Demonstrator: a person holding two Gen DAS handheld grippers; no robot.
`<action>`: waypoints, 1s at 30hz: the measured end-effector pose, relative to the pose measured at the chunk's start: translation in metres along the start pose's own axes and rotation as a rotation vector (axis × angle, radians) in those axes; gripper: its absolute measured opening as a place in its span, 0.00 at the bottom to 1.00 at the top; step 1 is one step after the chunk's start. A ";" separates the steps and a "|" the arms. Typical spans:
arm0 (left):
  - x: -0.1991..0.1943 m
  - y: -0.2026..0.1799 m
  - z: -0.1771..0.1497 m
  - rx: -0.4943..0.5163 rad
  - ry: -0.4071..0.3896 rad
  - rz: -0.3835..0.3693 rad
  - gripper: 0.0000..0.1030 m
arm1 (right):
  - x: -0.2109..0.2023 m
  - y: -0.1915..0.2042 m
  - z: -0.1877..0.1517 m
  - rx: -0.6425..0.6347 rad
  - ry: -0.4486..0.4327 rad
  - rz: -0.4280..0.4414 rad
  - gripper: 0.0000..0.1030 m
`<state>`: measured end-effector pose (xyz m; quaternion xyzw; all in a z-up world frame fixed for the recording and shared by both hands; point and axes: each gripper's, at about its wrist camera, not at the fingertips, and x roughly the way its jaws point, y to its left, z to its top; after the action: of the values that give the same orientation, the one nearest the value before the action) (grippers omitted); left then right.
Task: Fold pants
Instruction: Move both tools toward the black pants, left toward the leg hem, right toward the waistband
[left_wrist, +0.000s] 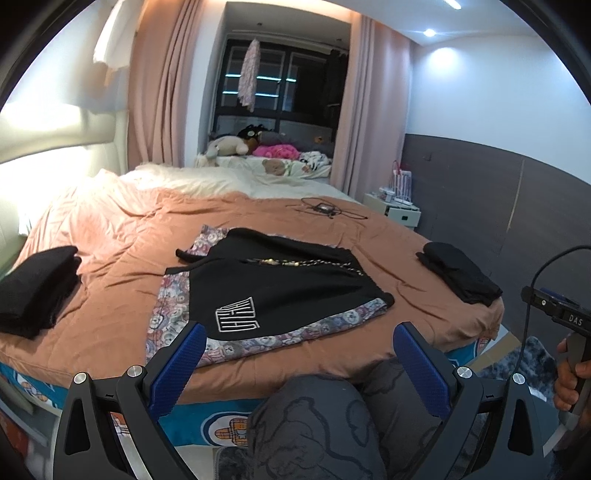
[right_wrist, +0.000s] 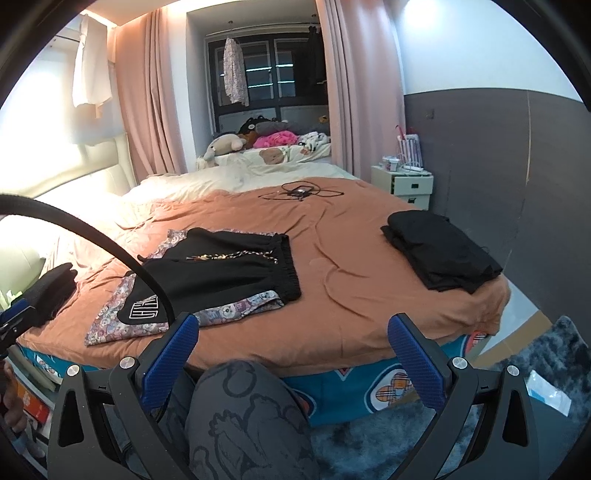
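Black shorts (left_wrist: 280, 288) with a white logo and a chain trim lie spread flat on a bear-print cloth (left_wrist: 173, 317) near the front edge of the bed; the right wrist view shows these shorts (right_wrist: 221, 277) left of centre. My left gripper (left_wrist: 299, 343) is open, held back from the bed edge above a person's knee, nothing between its blue pads. My right gripper (right_wrist: 291, 336) is likewise open and empty, short of the bed edge. In the left wrist view the right gripper's body (left_wrist: 554, 310) and the hand holding it show at the far right.
Folded black garments sit on the bed's left (left_wrist: 33, 288) and right (left_wrist: 458, 273) sides. A device with cables (left_wrist: 325, 208) lies farther back on the orange blanket (left_wrist: 110, 236). Plush toys (left_wrist: 229, 146), a white nightstand (left_wrist: 395, 208) and a dark rug (right_wrist: 369, 443) surround the bed.
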<state>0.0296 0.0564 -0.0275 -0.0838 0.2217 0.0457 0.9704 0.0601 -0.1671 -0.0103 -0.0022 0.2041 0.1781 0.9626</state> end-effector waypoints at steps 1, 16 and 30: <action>0.004 0.004 0.001 -0.008 0.004 0.004 0.99 | 0.005 -0.002 0.001 0.002 0.006 0.003 1.00; 0.063 0.057 -0.008 -0.134 0.113 0.095 0.98 | 0.085 -0.017 0.035 0.067 0.122 0.034 1.00; 0.097 0.118 -0.028 -0.313 0.209 0.188 0.93 | 0.145 -0.022 0.058 0.065 0.200 0.123 1.00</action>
<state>0.0905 0.1721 -0.1113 -0.2167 0.3184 0.1609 0.9087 0.2141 -0.1338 -0.0162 0.0236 0.3043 0.2291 0.9243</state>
